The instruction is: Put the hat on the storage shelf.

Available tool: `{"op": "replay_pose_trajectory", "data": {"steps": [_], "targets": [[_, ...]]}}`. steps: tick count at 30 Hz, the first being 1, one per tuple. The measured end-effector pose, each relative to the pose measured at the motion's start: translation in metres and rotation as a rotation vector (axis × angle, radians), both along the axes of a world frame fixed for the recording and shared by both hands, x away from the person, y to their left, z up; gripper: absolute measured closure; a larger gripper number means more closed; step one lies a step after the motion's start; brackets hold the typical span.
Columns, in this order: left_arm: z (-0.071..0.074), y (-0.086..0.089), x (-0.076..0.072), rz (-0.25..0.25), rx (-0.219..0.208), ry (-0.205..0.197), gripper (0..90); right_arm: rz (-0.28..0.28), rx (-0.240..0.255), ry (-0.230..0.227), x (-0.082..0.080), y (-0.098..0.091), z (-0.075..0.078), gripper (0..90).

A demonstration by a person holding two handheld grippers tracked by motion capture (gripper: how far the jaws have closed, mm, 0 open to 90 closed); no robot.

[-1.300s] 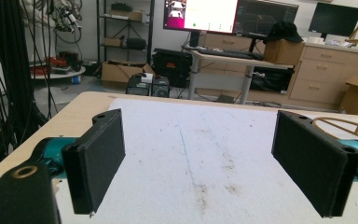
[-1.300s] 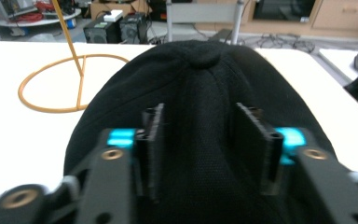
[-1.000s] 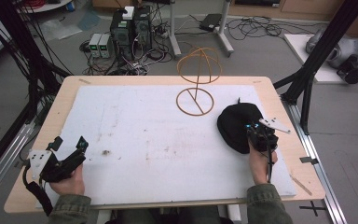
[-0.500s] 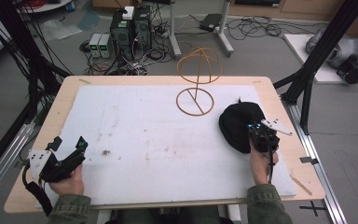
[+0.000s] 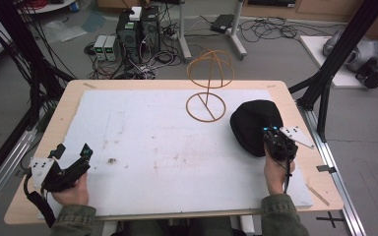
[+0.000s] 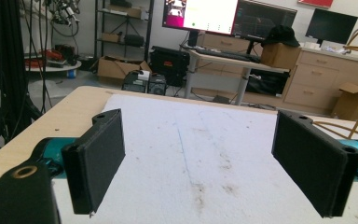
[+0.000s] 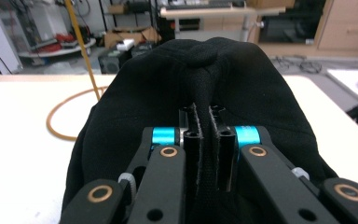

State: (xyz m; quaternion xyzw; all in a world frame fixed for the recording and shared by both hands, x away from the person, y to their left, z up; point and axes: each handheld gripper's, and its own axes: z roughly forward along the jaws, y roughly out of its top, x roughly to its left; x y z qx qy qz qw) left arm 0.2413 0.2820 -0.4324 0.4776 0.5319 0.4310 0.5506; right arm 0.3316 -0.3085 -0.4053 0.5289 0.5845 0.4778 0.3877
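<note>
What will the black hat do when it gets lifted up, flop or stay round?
The black hat will probably flop: the right gripper has its soft cloth bunched into a fold. It looks light, so it likely won't slip from the shut jaws.

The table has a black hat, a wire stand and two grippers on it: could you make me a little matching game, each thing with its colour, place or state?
Things:
1. black hat
2. wire stand
3. left gripper
4. right gripper

States:
A. jaws wide apart, nothing between them
B. orange rings, standing at the table's far side
C. fold of its fabric pinched between jaws
D. jaws shut on fabric

Pairs: 1-C, 2-B, 3-A, 4-D
</note>
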Motion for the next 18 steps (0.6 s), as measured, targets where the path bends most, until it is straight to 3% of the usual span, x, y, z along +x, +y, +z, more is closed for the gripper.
{"op": "replay_pose_trajectory", "data": {"steps": [14, 18], "targets": [[0.000, 0.000, 0.000, 0.006, 0.011, 0.000, 17.1, 0.023, 0.023, -0.172, -0.011, 0.005, 0.013, 86.3], [0.000, -0.002, 0.001, 0.008, 0.027, -0.002, 17.1, 0.029, 0.024, -0.179, -0.011, 0.007, 0.016, 86.3]]}}
